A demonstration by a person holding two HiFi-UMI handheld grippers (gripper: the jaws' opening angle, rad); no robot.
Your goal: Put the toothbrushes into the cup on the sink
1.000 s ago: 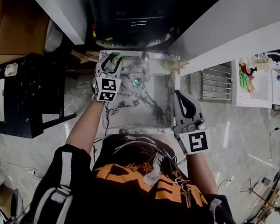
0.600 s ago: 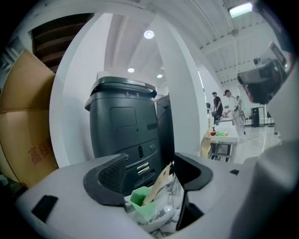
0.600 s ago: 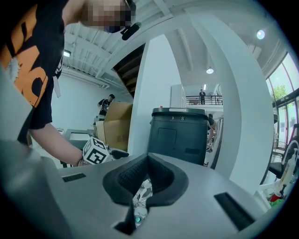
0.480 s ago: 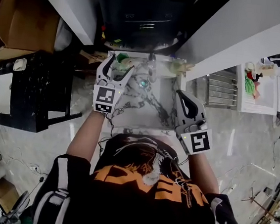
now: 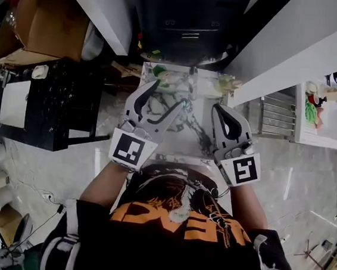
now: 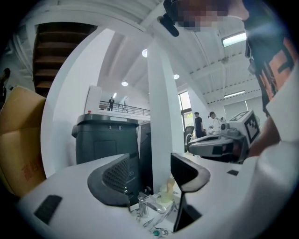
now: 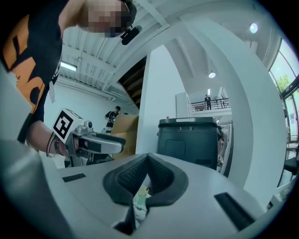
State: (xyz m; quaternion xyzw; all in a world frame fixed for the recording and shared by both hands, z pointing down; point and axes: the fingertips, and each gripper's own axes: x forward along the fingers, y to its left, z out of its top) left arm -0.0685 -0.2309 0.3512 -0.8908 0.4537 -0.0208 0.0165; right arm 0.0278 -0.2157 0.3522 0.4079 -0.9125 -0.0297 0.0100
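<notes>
Left gripper (image 5: 170, 94): jaws spread, had just narrowed, nothing between. Right gripper (image 5: 219, 111): pressed together, empty. Cup (image 5: 163, 75) stood at sink (image 5: 183, 139) back-left corner; green toothbrush (image 5: 158, 70) apparently inside. Retreat needed clearance from cup.

The veined white sink (image 5: 192, 145) carries on its back edge a cup (image 5: 158, 71) with something green, a metal tap (image 5: 192, 77) in the middle, a yellowish thing (image 5: 225, 83) at right

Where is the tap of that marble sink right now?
In the head view the tap stands at the middle of the sink's far edge, just beyond the tips of the left gripper and right gripper.
</notes>
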